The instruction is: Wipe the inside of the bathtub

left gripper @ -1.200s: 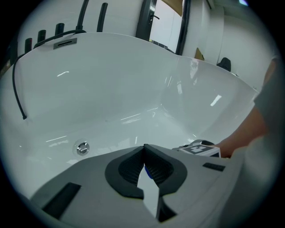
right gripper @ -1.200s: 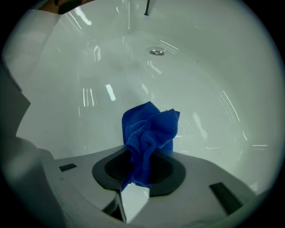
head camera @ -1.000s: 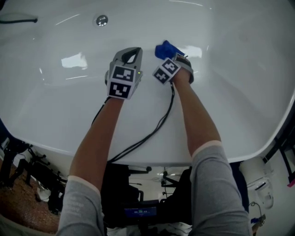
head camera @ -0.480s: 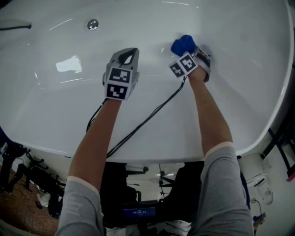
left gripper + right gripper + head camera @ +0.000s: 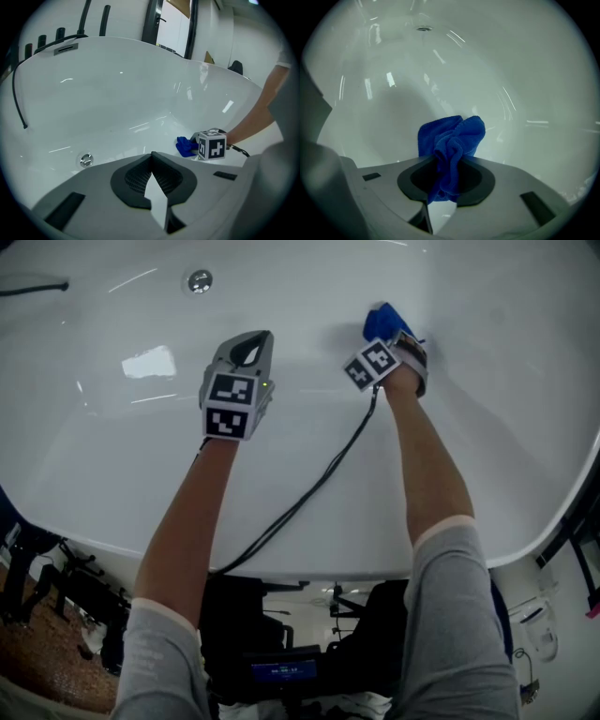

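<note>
The white bathtub (image 5: 112, 446) fills the head view. My right gripper (image 5: 386, 334) is shut on a bunched blue cloth (image 5: 382, 321), which presses against the tub's inner wall at the upper right. In the right gripper view the blue cloth (image 5: 451, 145) sticks out between the closed jaws against the curved white wall (image 5: 525, 84). My left gripper (image 5: 247, 345) hovers over the tub floor, shut and empty. The left gripper view shows my left gripper (image 5: 151, 157) with its jaws together, and beyond it the cloth (image 5: 186, 146) and the right gripper's marker cube (image 5: 212, 145).
A round chrome drain (image 5: 200, 280) sits in the tub floor at the upper left; it also appears as the drain (image 5: 86, 160) in the left gripper view. A black cable (image 5: 309, 493) trails from the right gripper over the near rim. A black hose (image 5: 18, 98) hangs over the far rim.
My right gripper has carried the blue cloth to the right and up the tub wall. The left gripper has shifted slightly left and stayed shut.
</note>
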Tool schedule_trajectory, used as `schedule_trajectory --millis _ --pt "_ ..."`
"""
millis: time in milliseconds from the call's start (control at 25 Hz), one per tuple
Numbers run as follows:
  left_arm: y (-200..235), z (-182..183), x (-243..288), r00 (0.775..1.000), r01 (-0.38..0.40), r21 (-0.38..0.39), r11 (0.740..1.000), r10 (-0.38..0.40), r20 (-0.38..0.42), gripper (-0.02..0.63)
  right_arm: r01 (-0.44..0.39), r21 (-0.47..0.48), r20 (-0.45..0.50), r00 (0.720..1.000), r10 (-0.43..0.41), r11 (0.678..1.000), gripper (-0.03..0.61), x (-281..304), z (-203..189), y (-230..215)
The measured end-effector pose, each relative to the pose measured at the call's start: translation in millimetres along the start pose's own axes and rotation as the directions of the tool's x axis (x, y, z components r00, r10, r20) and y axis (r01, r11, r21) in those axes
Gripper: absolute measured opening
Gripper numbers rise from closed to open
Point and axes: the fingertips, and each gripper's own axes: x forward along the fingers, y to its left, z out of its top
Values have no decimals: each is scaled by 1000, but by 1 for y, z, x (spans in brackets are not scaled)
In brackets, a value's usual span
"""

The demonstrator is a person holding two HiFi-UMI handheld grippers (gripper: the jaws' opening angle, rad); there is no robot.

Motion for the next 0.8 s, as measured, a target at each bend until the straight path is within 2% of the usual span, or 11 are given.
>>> schedule_trajectory --millis 160,280,400,520,600,680,760,800 --pt "3 -6 -2 1000 0 -11 1000 0 -3 0 -24 -123 98 995 36 992 104 -11 38 48" --pt "6 -8 0 1000 3 -21 1000 -3 -3 2 -52 -217 161 983 88 975 104 -25 68 92" --pt "5 -6 1 1000 7 -23 1000 -7 1 0 -145 -236 186 964 191 961 104 -42 83 125" --pt "0 -3 -2 1000 16 -24 1000 -15 5 0 -263 -262 163 936 311 929 106 -53 84 146" --pt "-6 0 -4 1000 19 -27 999 -19 6 1 -294 -267 147 929 341 918 106 -56 79 142" --pt "-14 6 -4 1000 26 -29 999 -26 13 0 -247 -212 141 950 280 946 106 -54 67 112" --pt "-24 12 -3 999 36 -31 999 -36 22 0 -121 -154 95 986 137 981 104 -47 40 60" --pt "-30 15 -3 999 43 -32 999 -42 26 2 -43 -148 50 997 51 988 104 -42 21 31"
